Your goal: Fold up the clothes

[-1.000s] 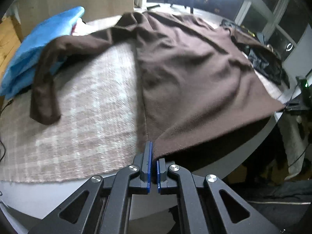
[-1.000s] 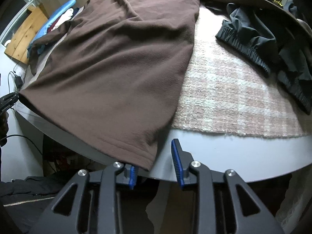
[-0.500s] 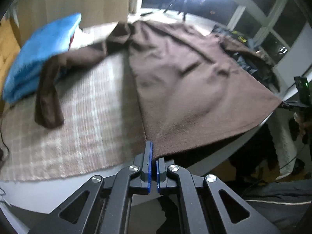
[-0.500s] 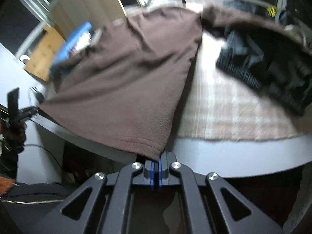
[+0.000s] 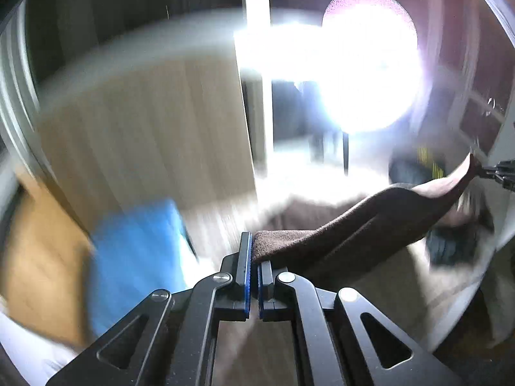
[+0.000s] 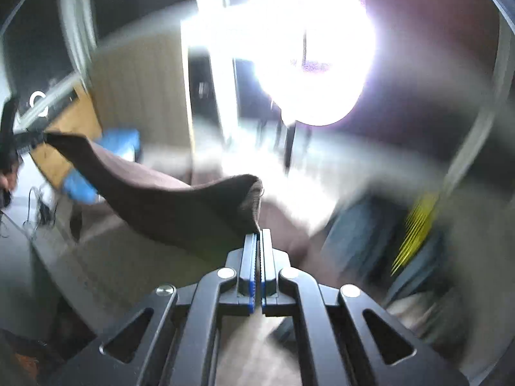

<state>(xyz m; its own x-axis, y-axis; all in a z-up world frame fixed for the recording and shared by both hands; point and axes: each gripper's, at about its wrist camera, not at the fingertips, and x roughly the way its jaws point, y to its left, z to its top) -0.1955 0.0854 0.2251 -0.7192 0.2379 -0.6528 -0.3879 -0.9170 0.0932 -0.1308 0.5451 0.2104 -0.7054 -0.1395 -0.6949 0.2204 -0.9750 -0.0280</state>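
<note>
With the left gripper [image 5: 253,271] and the right gripper [image 6: 259,257] each clamped on a hem corner of the brown sweater [image 5: 354,234], its hem lifted above the near edge of the table, both should travel level and together, so the fold lands square.

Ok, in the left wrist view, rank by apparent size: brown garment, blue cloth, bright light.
1. Blue cloth and bright light: similar, too blurred and glaring to separate.
2. Brown garment: its visible strip looks smallest.
</note>
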